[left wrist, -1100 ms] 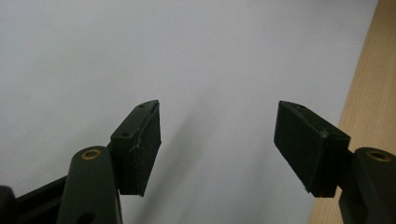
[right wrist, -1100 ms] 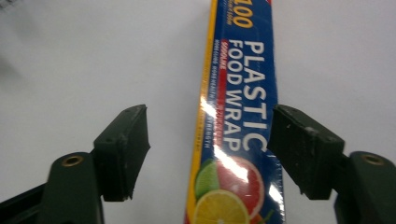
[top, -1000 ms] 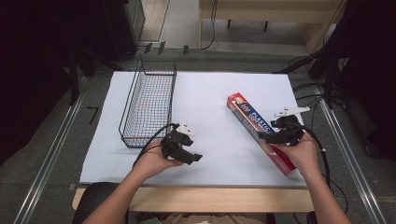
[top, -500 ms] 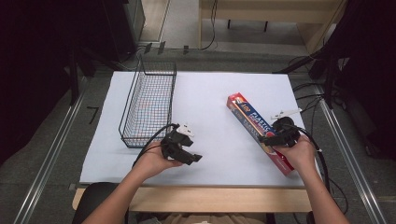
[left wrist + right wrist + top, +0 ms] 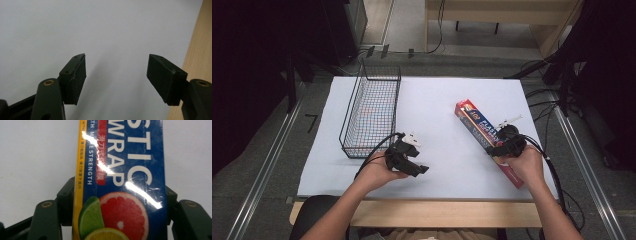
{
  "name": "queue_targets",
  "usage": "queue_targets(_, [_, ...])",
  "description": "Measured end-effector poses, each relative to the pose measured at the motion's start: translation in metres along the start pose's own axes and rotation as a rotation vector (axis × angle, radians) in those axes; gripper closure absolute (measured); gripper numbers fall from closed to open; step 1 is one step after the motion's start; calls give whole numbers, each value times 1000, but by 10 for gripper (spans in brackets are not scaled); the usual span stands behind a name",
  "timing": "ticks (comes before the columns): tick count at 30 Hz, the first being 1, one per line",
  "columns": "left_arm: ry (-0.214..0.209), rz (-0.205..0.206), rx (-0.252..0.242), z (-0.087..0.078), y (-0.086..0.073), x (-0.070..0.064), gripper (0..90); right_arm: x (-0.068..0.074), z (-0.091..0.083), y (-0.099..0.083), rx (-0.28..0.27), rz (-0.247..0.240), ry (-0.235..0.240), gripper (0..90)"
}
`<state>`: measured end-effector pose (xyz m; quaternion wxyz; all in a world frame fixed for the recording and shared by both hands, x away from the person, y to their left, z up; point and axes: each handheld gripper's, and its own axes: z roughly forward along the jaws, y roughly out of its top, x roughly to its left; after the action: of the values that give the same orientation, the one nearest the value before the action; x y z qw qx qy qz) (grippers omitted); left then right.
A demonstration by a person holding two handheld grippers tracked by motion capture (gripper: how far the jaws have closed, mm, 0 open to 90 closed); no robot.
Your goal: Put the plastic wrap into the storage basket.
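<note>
High view: above the near edge, facing forward and down on the whole table.
Left gripper view: low and close, along its jaws onto bare sheet beside the wooden edge.
Right gripper view: very close on the box.
Shared: box, white sheet.

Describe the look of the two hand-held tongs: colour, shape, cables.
Both the left tongs and right tongs are black, each trailing a black cable. Each has two flat, blocky dark pads on arms with brass-coloured rivets. A pale plate sits atop each. Forearms are bare, unsleeved.
</note>
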<state>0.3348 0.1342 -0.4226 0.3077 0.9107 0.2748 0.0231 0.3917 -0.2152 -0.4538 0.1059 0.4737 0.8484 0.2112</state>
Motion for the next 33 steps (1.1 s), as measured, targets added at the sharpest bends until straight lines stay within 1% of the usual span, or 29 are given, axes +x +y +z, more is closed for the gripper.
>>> queue_targets(2, [-1, -2, -1, 0, 0, 0, 324, 3, 2, 2, 28, -8, -31, 365])
queue_targets(3, [-1, -4, -2, 0, 0, 0, 324, 4, 3, 3, 41, -14, -38, 363])
queue_targets(4, [-1, -4, -2, 0, 0, 0, 324, 4, 3, 3, 41, -14, -38, 363])
queue_targets(5, [-1, -1, 1, 0, 0, 0, 323, 4, 5, 5, 64, -10, -35, 360])
queue_targets(7, [0, -1, -1, 0, 0, 0, 323, 3, 5, 6, 80, 4, -28, 363])
queue_targets(10, [-3, 5, 1, 1, 1, -1, 323, 1, 5, 7, 86, 7, -17, 376])
queue_targets(13, [-2, 4, -3, 1, 1, -1, 324, 1, 5, 8, 88, 8, -15, 387])
queue_targets(16, [-4, 7, -7, -1, 1, -1, 324, 0, 4, 8, 91, 21, -2, 401])
queue_targets(19, [-4, -1, -16, -2, 1, 0, 324, -5, 2, 9, 91, 44, 31, 405])
queue_targets(21, [-6, 0, -18, -3, 1, 0, 324, -8, 1, 9, 97, 46, 49, 406])
queue_targets(23, [-6, 1, -18, -3, 1, 0, 324, -9, 0, 9, 95, 46, 57, 407])
queue_targets(24, [-3, 4, -16, -3, 1, 0, 324, -10, -1, 9, 98, 44, 61, 408])
queue_targets(27, [-4, 11, -16, -4, 2, -1, 324, -12, -7, 9, 109, 20, 52, 411])
queue_targets(30, [0, 17, -15, -5, 2, -2, 324, -12, -14, 10, 95, 11, 58, 412])
queue_targets(31, [-2, 18, -18, -5, 3, -3, 324, -12, -17, 10, 80, -6, 58, 412])
queue_targets(32, [-2, 18, -18, -5, 3, -3, 324, -11, -21, 10, 72, -8, 57, 412])
queue_targets(33, [1, 22, -16, -6, 3, -3, 324, -11, -24, 9, 59, -11, 68, 412])
